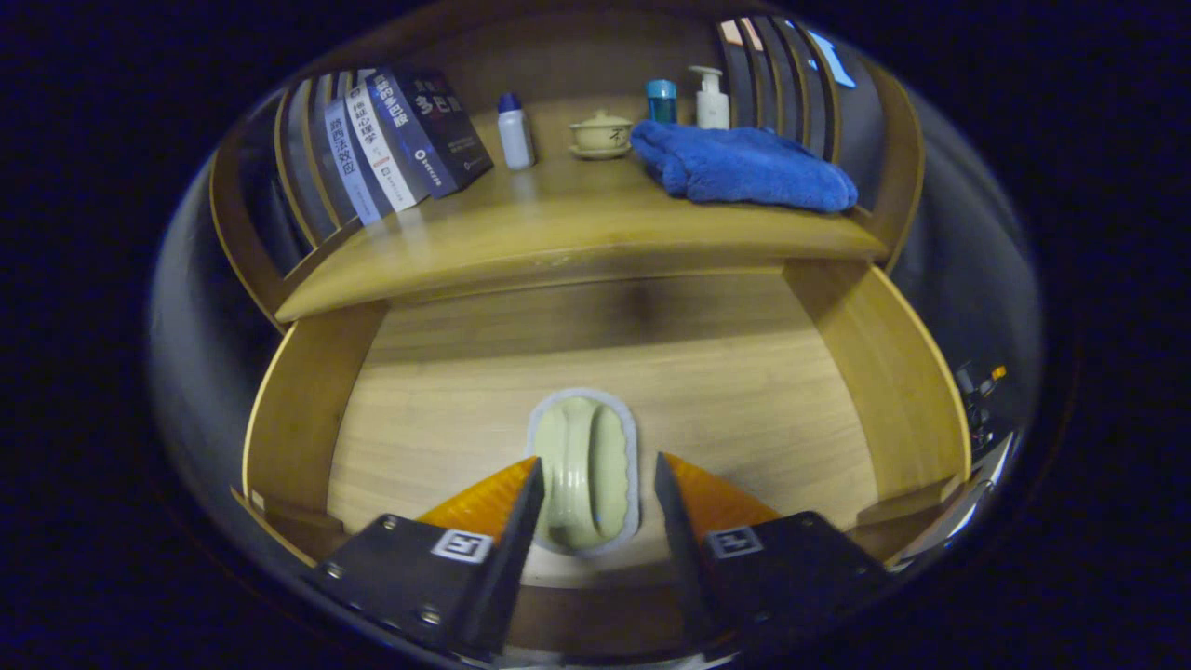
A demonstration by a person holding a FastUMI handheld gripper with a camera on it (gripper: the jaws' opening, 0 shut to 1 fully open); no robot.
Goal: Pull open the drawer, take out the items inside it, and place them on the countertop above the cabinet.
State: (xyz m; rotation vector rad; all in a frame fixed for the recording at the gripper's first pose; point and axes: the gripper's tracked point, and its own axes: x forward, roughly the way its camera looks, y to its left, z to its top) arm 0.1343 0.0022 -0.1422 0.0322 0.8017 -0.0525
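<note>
Gripper view: drawer [307,409] is pulled out, bare wood floor exposed. One item inside, a pale green brush-like obj w/ ridged handle [586,470], lying flat near the drawer front, long axis pointing away from the tool. Gripper [595,484] is spread apart, one finger each side of the obj, neither pressing on it; contact can't be confirmed. Judgement: fingers straddle the handle to close across its narrow width, so pick-up is about to start.

Countertop [558,233] above the cabinet is the drop zone. On it: leaning books [400,130] by the slatted side rail, white bottle [515,130], lidded cup on saucer [601,135], teal-capped container [662,100], pump bottle [712,98], blue towel [744,167]. Front centre of the top is bare; best spot. Obstruction: countertop edge overhangs the drawer's rear, so lift must clear it.
</note>
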